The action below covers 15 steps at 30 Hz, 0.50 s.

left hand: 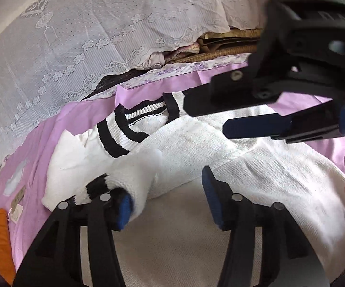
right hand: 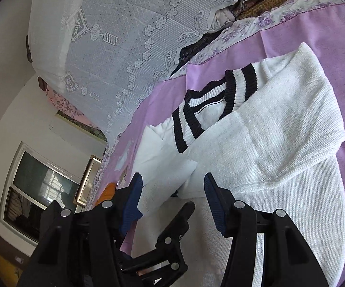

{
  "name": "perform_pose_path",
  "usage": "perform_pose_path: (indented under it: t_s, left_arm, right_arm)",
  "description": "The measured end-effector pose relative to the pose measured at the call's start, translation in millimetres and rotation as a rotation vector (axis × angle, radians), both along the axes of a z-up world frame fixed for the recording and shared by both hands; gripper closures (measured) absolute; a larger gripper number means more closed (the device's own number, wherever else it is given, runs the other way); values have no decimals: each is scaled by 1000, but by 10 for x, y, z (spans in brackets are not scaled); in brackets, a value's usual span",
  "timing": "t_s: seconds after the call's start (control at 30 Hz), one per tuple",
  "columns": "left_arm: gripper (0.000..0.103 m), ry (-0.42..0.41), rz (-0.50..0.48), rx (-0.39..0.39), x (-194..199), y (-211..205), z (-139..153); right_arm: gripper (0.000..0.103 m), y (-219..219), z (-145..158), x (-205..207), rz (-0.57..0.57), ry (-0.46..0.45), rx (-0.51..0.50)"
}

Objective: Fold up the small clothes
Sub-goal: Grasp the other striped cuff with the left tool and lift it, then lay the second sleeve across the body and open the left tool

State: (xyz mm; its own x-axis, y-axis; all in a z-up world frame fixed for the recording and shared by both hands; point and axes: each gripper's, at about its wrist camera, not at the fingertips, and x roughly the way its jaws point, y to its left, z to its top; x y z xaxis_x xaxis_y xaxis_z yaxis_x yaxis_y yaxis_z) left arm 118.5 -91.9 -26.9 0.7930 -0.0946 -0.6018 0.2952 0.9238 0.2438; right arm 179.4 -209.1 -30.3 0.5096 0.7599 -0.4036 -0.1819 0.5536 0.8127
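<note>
White knit sweater (left hand: 256, 167) lies spread on the lilac sheet (left hand: 134, 95) of the bed, directly in front of my two grippers. My left gripper (left hand: 167, 201) has its jaws apart; the cuff of the sleeve (left hand: 134, 179), with a black band, rests against the left blue pad, not pinched. My right gripper (right hand: 172, 201) also stands spread, holding nothing, and hovers over the folded sleeve near the collar (right hand: 210, 105). The collar is ribbed, with black and white stripes. The sweater body is a coarse, soft knit. Behind hangs a white lace curtain (left hand: 76, 47) with flower patterns.
</note>
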Motion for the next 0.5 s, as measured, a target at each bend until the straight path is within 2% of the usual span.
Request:
perform_pose_path:
  t_s: [0.07, 0.13, 0.23, 0.3, 0.4, 0.5]
  left_arm:
    - [18, -12, -17, -37, -70, 59, 57]
    - [6, -20, -22, -78, -158, 143, 128]
    - [6, 7, -68, -100, -299, 238, 196]
    - [5, -35, -51, -67, -429, 339, 250]
    - [5, -95, 39, -20, -547, 632, 344]
    - [5, -94, 200, -32, -503, 1116, 408]
  right_arm:
    - [48, -15, -28, 22, -5, 11, -5]
    - [48, -15, -55, 37, -5, 18, -23]
    - [48, 16, -91, 44, 6, 24, -40]
    - [48, 69, -76, 29, 23, 14, -53]
    - [48, 186, 9, -21, 53, -37, -107]
    - [48, 380, 124, -119, 99, -107, -189]
